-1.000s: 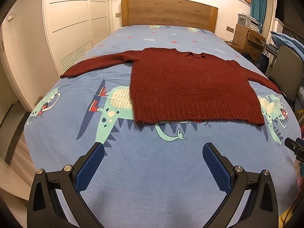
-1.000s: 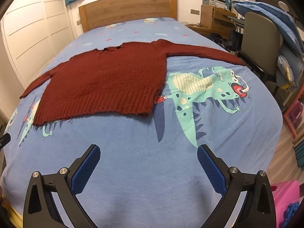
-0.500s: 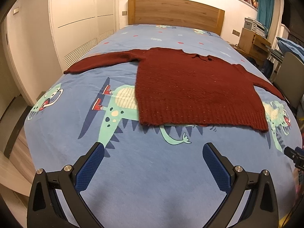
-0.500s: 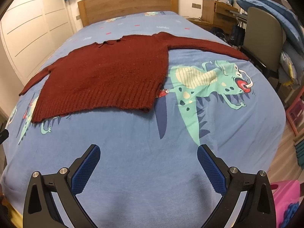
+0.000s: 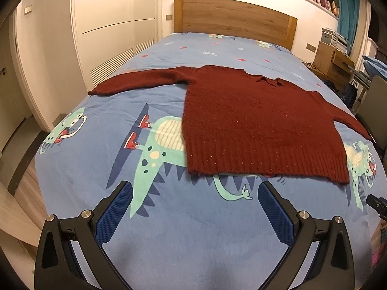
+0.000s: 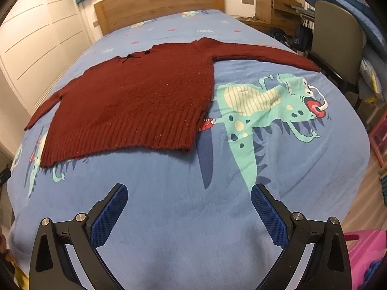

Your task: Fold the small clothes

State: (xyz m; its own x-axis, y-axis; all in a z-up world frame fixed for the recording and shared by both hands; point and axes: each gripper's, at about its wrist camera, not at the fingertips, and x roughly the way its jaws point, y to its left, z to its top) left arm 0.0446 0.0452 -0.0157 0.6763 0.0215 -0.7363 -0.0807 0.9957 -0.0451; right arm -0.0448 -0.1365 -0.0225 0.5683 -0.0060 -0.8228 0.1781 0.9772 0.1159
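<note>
Left wrist view shows the bed and maroon sweater nearer than before, sweater flat mid-bed, sleeves spread. Left gripper and right gripper remain spread apart, empty, short of the hem.

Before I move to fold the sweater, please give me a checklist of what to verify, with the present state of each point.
1. Sweater lies flat, unfolded: ok.
2. Both sleeves spread out to the sides: ok.
3. Left gripper jaws open, empty: ok.
4. Right gripper jaws open, empty: ok.
5. Grippers touching the hem: not ok, both short of it.
6. Anything lying under the sweater: cannot tell.
</note>
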